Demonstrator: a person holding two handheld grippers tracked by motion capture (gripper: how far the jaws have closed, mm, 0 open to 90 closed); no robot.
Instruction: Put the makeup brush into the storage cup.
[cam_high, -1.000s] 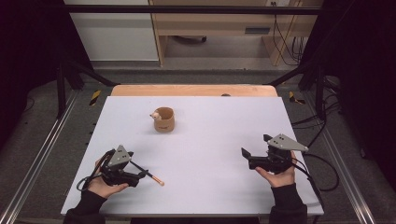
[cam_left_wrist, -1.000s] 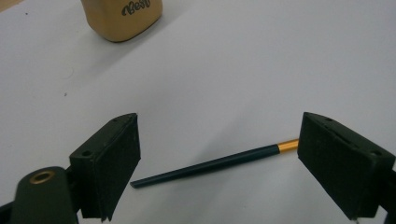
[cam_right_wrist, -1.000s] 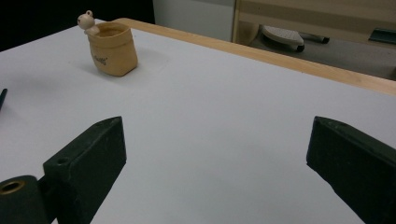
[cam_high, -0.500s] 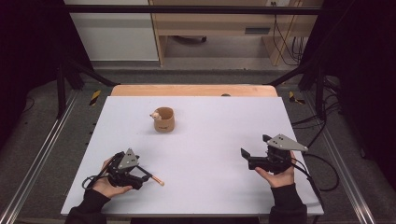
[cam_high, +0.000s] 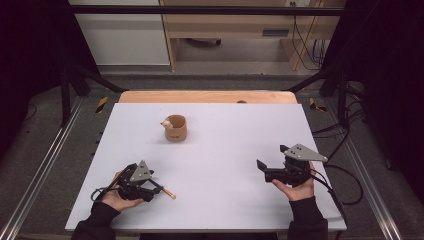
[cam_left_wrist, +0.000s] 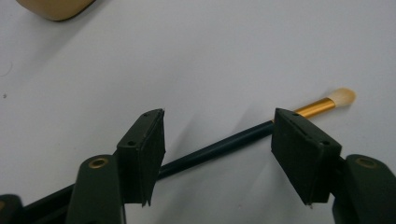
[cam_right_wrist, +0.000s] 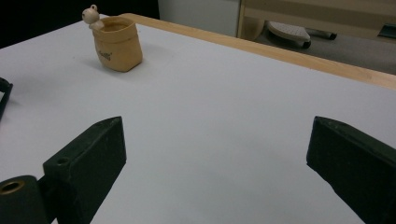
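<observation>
Since a second ago the left gripper (cam_high: 150, 186) has dropped back toward the near left corner of the table (cam_high: 225, 125) and settled low over the brush (cam_left_wrist: 219, 147), while the right gripper (cam_high: 263, 169) has hardly shifted.

Both grippers are spread wide and hold nothing. In the left gripper view the brush lies flat on the table, its dark handle passing between the two jaws, its gold ferrule and pale tip poking out past the far jaw. The small tan cup (cam_high: 175, 128) stands well apart, toward the far edge and a little left of the middle; it is the likely place for the brush.

The step in hand looks like a pick-up. To do it well, lower the left gripper until both pads bracket the handle right at the table surface, then close squarely across the handle, not on the ferrule. The handle runs at a slant between the jaws, so turning the hand a little first would help; a thin round handle can roll or pivot out of a skewed pinch. Lift straight before carrying. The right gripper, near the right edge, can wait.
</observation>
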